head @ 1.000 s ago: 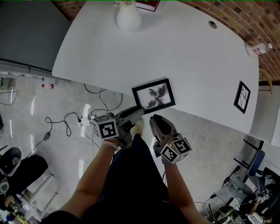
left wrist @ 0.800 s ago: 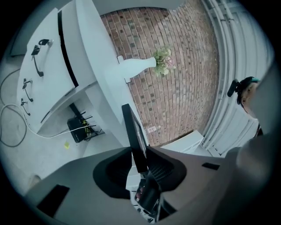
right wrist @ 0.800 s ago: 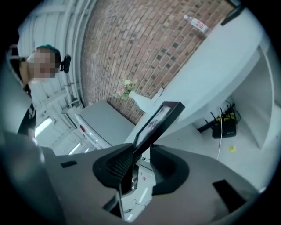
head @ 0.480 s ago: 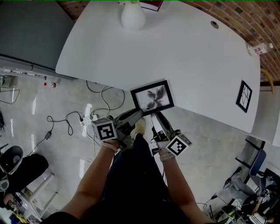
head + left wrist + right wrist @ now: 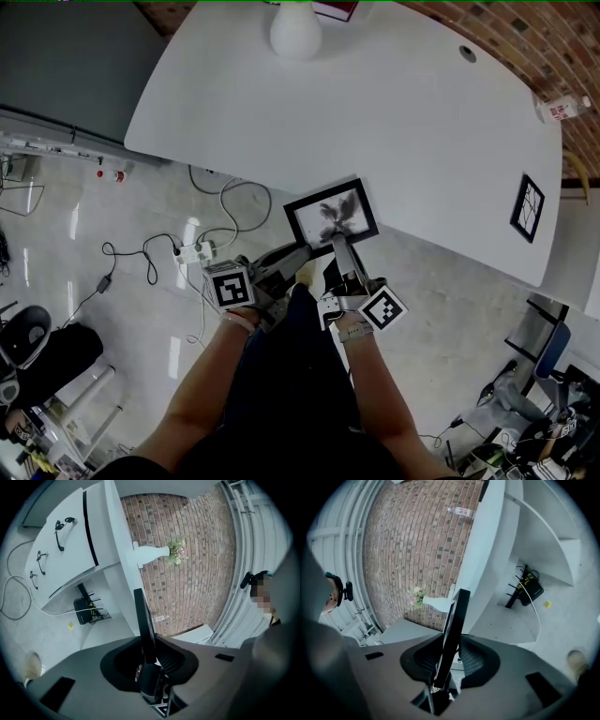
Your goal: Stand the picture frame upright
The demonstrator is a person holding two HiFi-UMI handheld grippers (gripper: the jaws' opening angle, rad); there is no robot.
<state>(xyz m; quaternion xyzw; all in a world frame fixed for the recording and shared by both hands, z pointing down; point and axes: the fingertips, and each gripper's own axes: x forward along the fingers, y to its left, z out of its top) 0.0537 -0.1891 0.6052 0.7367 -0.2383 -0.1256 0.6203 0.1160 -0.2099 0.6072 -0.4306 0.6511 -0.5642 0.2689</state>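
A broad white table (image 5: 422, 112) fills the head view, with a white vase (image 5: 295, 33) at its far side and a small dark frame (image 5: 528, 208) well apart toward the right end. The picture frame (image 5: 330, 214) lies flat, face up, at the near rim. Its long side runs roughly along that rim and its near part seems to jut out over the floor.

Both tools come at it from the person's side, pointing nearly level. The left gripper (image 5: 298, 251) is at the near left corner and the right gripper (image 5: 339, 246) at the near edge beside it, so neither hand is clearly the nearer.

In each gripper view the frame's thin edge stands between the jaws. The left pair has just been closing and looks clamped on that edge. The right pair has also been closing, yet gaps show beside the frame, so it reads as parted. The lift likely hinges on this near edge rising while the far edge stays on the table.
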